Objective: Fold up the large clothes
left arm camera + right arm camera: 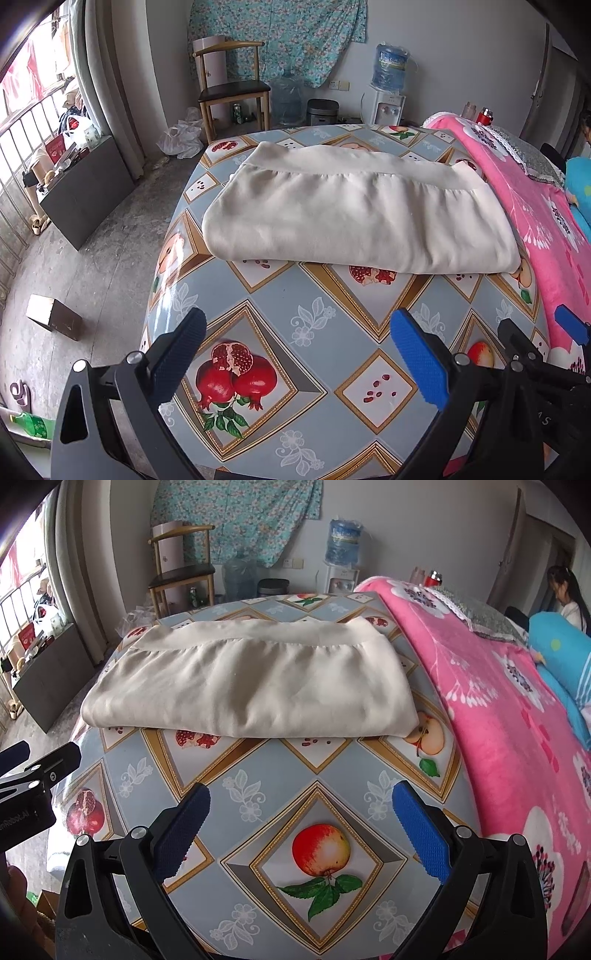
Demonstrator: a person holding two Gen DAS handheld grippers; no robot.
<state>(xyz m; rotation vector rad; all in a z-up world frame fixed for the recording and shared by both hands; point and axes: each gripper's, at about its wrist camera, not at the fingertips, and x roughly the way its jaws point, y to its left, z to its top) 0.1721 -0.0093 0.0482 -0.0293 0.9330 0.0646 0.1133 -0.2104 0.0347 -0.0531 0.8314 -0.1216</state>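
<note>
A cream garment [354,218] lies folded into a thick rectangle on the table, its gathered band along the far edge; it also shows in the right wrist view [251,686]. My left gripper [299,354] is open and empty, held above the tablecloth well short of the garment's near fold. My right gripper [301,829] is open and empty too, over the apple print, also short of the garment. The right gripper's tip shows at the right edge of the left wrist view [569,325], and the left gripper shows at the left edge of the right wrist view [40,764].
The table [280,302] wears a grey fruit-print oilcloth. A pink floral blanket [498,709] lies along its right side, with a blue pillow [561,653] and a seated person [565,594] beyond. A chair [232,88], water dispenser [388,74] and bottles stand by the far wall.
</note>
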